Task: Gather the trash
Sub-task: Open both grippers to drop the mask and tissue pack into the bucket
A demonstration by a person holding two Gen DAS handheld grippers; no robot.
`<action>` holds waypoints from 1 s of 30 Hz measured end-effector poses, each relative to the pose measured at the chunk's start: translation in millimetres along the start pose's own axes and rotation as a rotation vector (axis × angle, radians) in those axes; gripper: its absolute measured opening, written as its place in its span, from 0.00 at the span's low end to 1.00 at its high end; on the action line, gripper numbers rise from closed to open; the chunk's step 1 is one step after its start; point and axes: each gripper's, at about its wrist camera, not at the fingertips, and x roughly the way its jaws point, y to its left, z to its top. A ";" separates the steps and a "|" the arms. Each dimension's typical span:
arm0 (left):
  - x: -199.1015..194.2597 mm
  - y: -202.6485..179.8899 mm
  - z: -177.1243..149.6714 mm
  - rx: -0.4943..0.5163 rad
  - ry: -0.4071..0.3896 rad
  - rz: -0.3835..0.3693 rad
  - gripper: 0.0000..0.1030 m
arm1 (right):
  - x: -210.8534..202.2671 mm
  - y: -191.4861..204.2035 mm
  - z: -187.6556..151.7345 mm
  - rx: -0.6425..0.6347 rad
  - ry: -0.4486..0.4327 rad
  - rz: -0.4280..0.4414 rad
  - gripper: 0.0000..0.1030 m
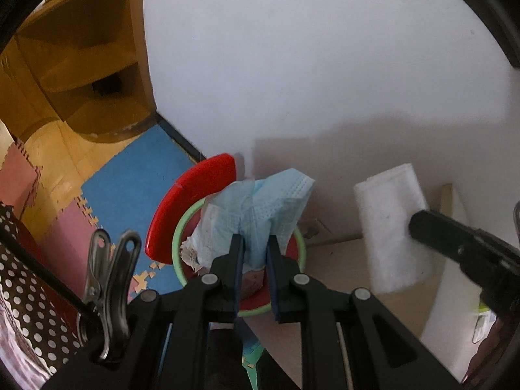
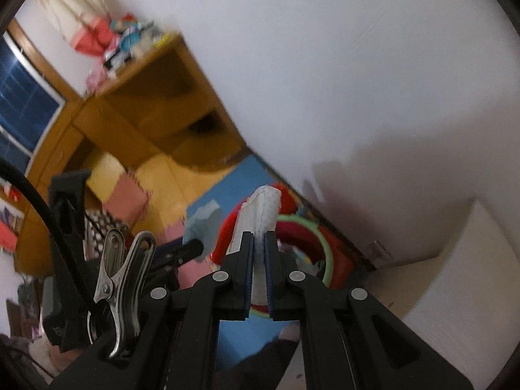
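The left gripper (image 1: 255, 243) is pinching a crumpled pale-blue face mask (image 1: 260, 208) directly above the open red bin with a green rim (image 1: 177, 237), while the right gripper (image 2: 258, 243), beside it, is clamping a folded white tissue (image 2: 261, 211), both seemingly poised for dropping.

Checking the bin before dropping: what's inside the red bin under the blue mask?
Below the blue mask, the red bin shows crumpled paper; the mask hides the rest.
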 end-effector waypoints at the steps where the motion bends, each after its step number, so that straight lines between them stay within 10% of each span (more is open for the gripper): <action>1: 7.5 1.8 0.3 0.002 0.011 0.004 0.13 | 6.0 0.7 0.1 -0.001 0.012 0.002 0.07; 30: 190.3 85.5 -27.1 -0.250 0.196 0.060 0.14 | 252.2 -37.4 5.5 0.102 0.389 0.045 0.07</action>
